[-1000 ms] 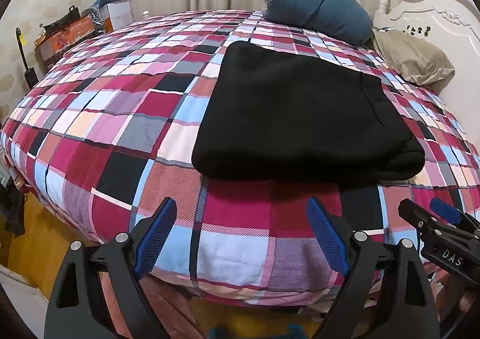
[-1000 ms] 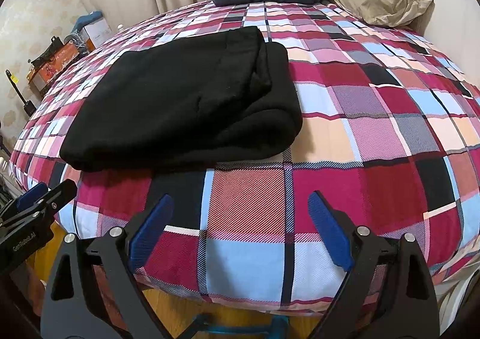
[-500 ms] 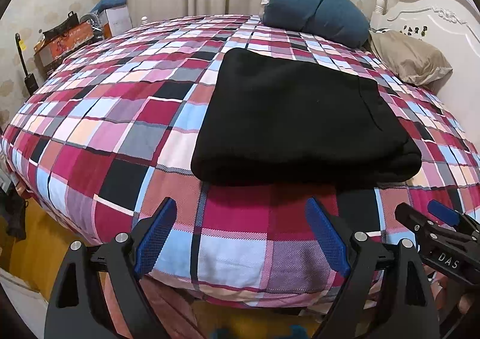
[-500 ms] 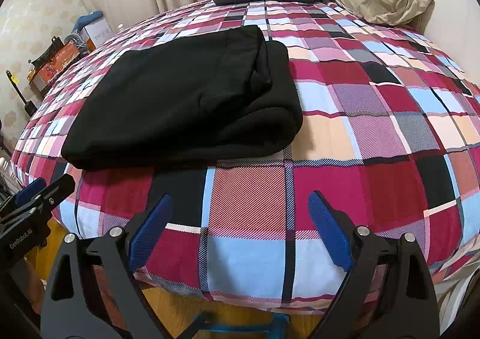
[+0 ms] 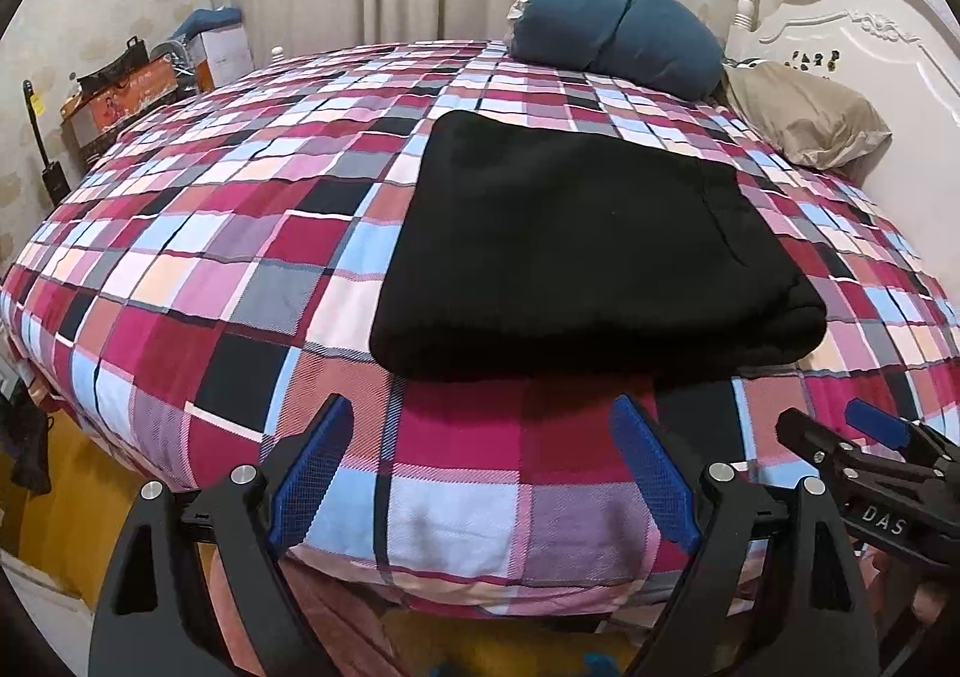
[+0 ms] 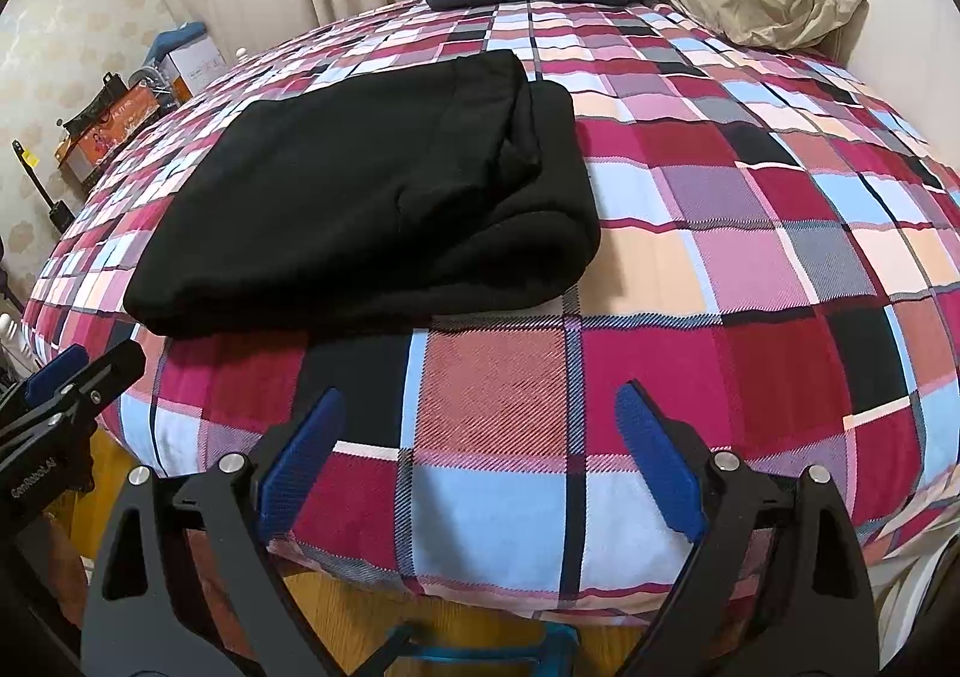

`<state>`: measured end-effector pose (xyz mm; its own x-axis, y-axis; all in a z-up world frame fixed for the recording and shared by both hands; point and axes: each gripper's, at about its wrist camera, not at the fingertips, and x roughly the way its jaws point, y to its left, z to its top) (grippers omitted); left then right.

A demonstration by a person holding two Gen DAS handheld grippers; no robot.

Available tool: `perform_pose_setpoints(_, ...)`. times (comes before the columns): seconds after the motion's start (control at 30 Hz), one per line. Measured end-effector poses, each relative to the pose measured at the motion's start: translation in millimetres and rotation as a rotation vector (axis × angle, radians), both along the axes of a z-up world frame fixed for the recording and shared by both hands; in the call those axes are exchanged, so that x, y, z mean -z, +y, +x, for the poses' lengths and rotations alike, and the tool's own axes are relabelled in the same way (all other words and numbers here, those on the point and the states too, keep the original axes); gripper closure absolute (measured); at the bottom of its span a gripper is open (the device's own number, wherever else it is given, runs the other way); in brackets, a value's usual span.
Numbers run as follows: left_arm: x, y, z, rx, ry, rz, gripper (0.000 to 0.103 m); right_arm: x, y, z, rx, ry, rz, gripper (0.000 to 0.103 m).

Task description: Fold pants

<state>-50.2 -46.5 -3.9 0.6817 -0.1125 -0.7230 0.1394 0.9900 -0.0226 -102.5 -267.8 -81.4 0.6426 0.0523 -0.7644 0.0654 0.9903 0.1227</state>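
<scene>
The black pants (image 5: 576,251) lie folded into a thick rectangle on the checked bedspread (image 5: 228,257), near the bed's front edge. They also show in the right wrist view (image 6: 372,209), left of centre. My left gripper (image 5: 480,473) is open and empty, held off the bed's front edge just short of the pants. My right gripper (image 6: 480,467) is open and empty, off the front edge to the right of the pants. Each gripper shows at the edge of the other's view: the right gripper (image 5: 864,449) and the left gripper (image 6: 78,377).
A blue pillow (image 5: 618,41) and a beige pillow (image 5: 804,113) lie at the head of the bed by the white headboard (image 5: 852,17). Boxes and clutter (image 5: 138,83) stand by the wall at far left. Curtains hang behind. Wooden floor (image 5: 60,473) lies below the bed edge.
Both grippers have drawn back slightly from the bed, still open. The pants have not moved.
</scene>
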Motion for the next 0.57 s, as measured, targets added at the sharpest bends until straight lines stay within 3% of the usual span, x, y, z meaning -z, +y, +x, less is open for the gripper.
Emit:
perform_pose_setpoints(0.13,-4,-1,2,0.044,-0.013,-0.023,0.016,0,-2,-1,0.001,0.002,0.005,0.011)
perform_pose_setpoints(0.33,-43,-4,35,0.172,-0.165,-0.058,0.016,-3,-7,5,-0.002,0.006,0.034,0.011)
perform_pose_setpoints(0.43,-61,15,95,0.113,-0.228,-0.018,0.016,-30,-22,21,-0.007,-0.055,0.056,0.011)
perform_pose_setpoints(0.57,-56,63,224,-0.035,-0.211,0.011,0.016,-76,-63,91,0.03,-0.154,0.024,0.003)
